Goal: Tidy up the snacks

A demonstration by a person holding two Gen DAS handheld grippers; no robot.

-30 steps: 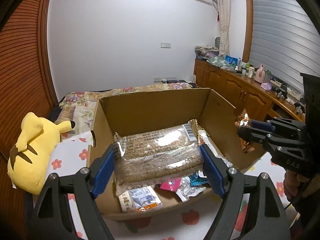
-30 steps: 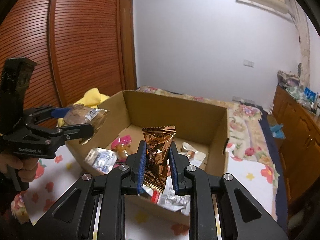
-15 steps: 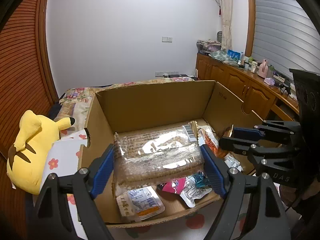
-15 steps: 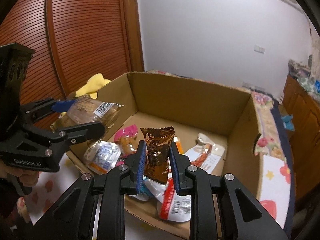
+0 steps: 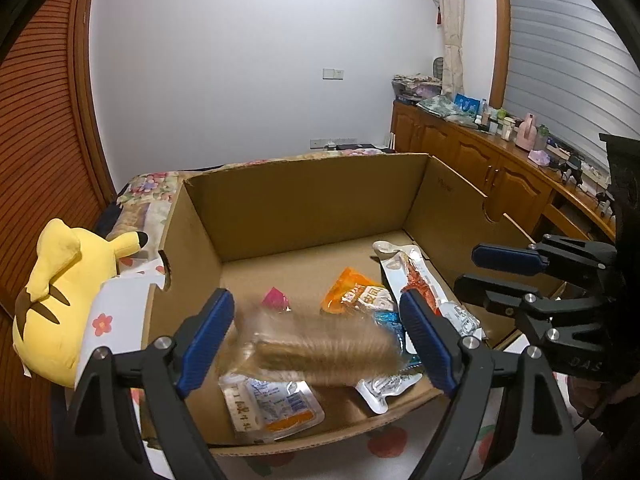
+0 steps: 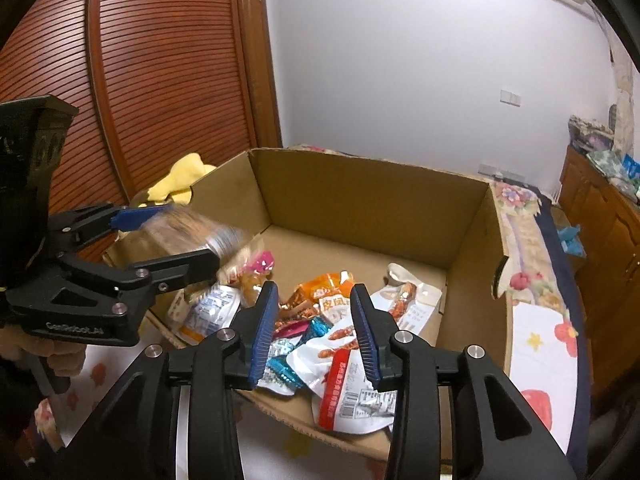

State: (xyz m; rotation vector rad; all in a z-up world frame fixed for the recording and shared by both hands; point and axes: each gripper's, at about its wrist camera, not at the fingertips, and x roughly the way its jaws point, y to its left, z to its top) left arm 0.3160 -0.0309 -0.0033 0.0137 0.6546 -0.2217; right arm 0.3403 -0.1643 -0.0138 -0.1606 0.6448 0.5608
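Now both your grippers' fingers gape, holding nothing, so the blurred brown packet [image 5: 320,350] drops toward the cardboard box's [image 5: 304,200] near-left corner.

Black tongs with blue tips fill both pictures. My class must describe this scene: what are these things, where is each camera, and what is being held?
They are hand-held grippers, one in each of a person's hands. Each has two blue-padded fingers and a camera looking along them. One picture is taken from the left gripper, the other from the right gripper. Both point into an open cardboard box with snack packets on its floor, such as an orange packet. A yellow plush toy sits beside the box. Both grippers are open. A brown snack pack shows blurred between the left fingers, touching neither, so it seems to be dropping. The right fingers hold nothing.
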